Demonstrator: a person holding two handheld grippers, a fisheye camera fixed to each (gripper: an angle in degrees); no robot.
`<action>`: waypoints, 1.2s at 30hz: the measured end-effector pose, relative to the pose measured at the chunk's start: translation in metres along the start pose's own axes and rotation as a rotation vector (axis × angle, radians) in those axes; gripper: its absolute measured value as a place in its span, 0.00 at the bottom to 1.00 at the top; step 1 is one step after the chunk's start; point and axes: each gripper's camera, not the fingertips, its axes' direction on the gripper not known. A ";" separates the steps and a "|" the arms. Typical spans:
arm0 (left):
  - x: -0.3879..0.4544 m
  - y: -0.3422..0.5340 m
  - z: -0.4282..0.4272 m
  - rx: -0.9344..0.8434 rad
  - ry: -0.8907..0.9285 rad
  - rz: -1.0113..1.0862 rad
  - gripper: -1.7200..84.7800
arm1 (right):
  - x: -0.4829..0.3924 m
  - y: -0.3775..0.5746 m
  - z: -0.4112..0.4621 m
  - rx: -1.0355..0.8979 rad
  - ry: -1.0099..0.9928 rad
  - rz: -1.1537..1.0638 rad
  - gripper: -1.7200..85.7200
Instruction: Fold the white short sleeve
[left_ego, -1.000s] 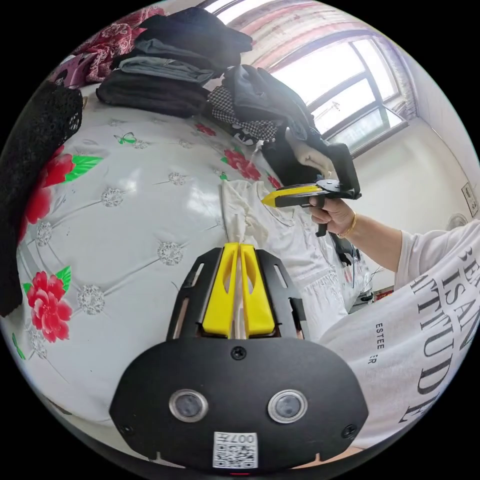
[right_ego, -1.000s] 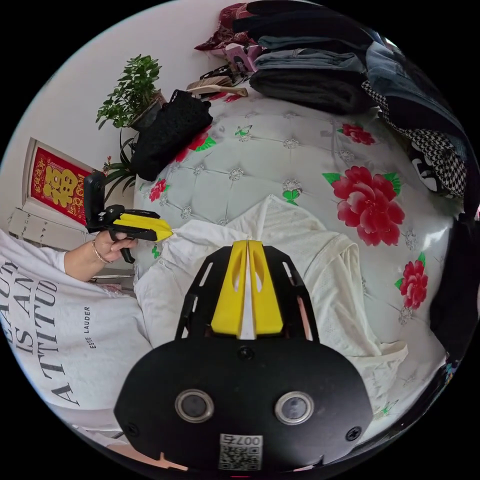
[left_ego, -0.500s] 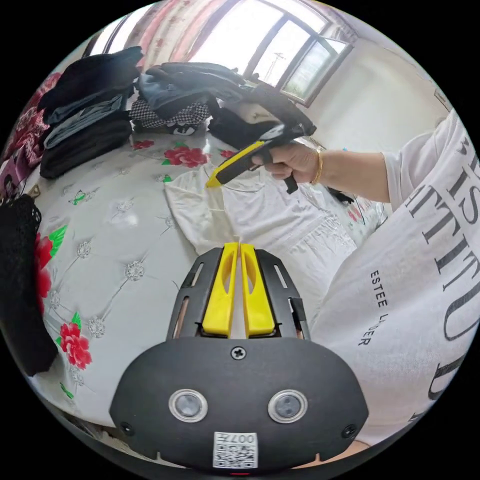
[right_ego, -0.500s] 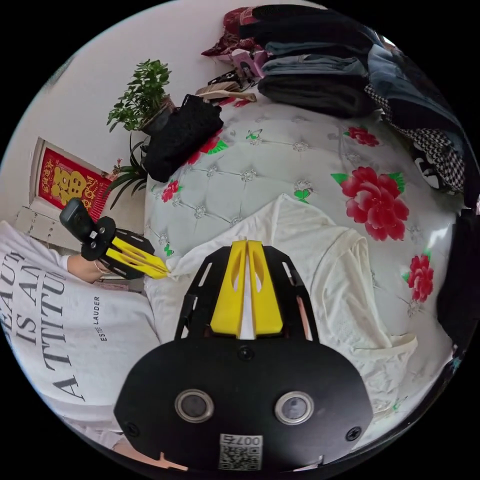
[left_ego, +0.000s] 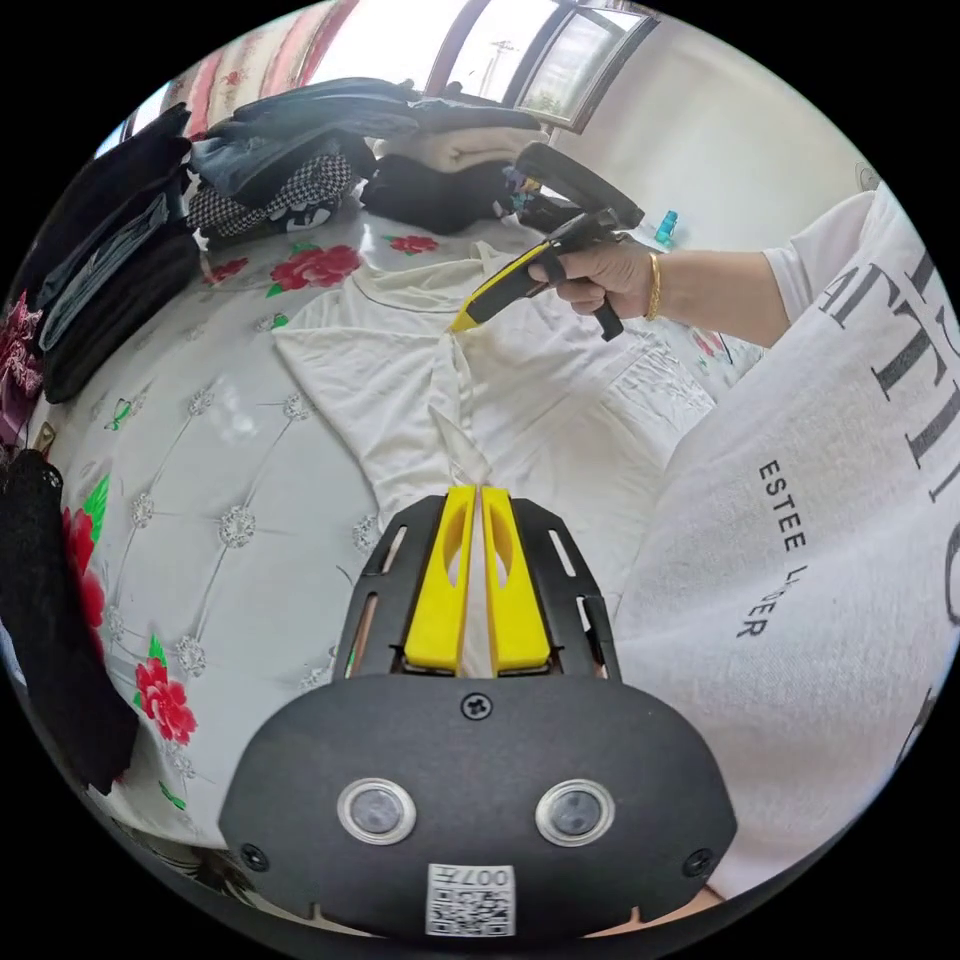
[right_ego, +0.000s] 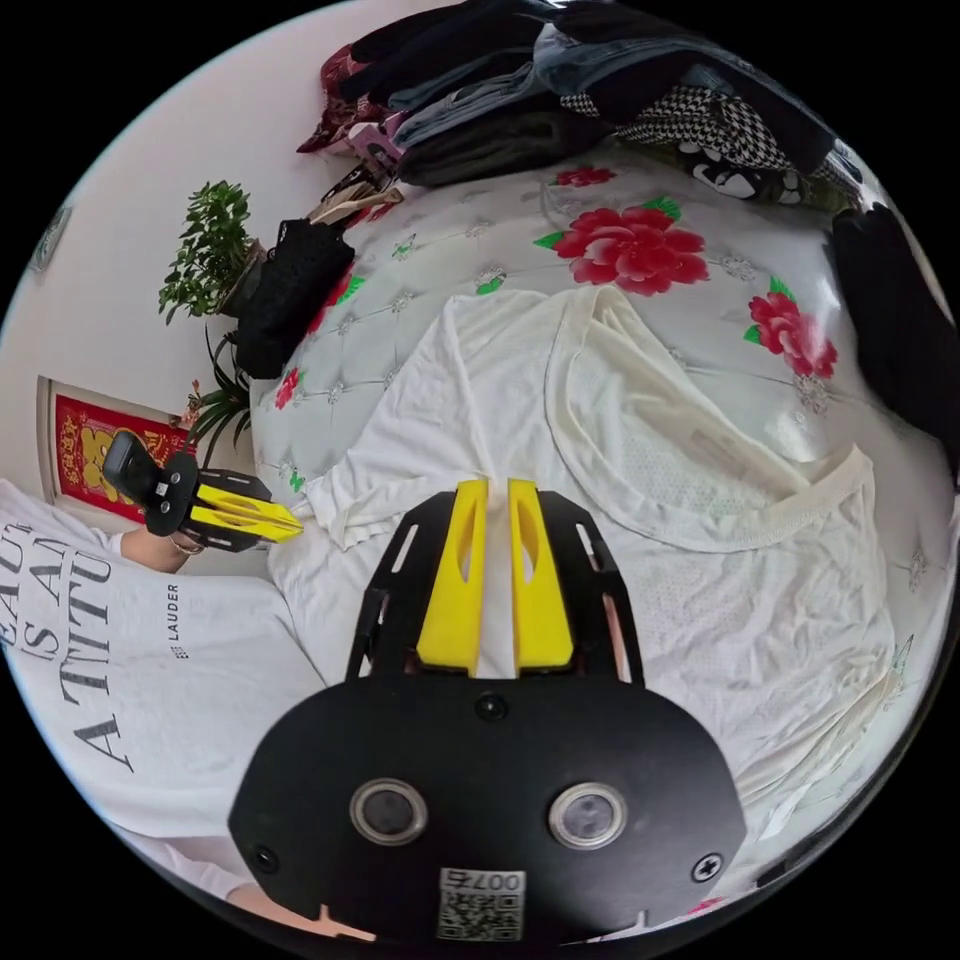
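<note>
The left tongs (left_ego: 475, 492), at the centre of the left gripper view, are nearly closed with a peak of the white short sleeve (left_ego: 400, 370) pinched between their jaws. The right tongs (right_ego: 490, 487), mid-frame in the right gripper view, stand slightly parted with white cloth in the gap; whether they press it I cannot tell. The garment lies spread across the flowered bed (right_ego: 640, 240), with stacked dark clothes (right_ego: 500, 130) along the upper edge.
</note>
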 end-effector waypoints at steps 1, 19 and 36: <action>-0.001 0.000 -0.005 0.025 -0.023 -0.006 0.02 | -0.001 0.004 -0.007 0.030 -0.012 0.001 0.03; 0.026 -0.051 0.060 -0.141 -0.074 0.232 0.03 | 0.020 0.078 -0.053 0.165 -0.040 0.125 0.06; 0.003 -0.337 0.117 -0.030 0.249 0.380 0.10 | 0.124 0.371 -0.184 0.697 0.128 0.920 0.08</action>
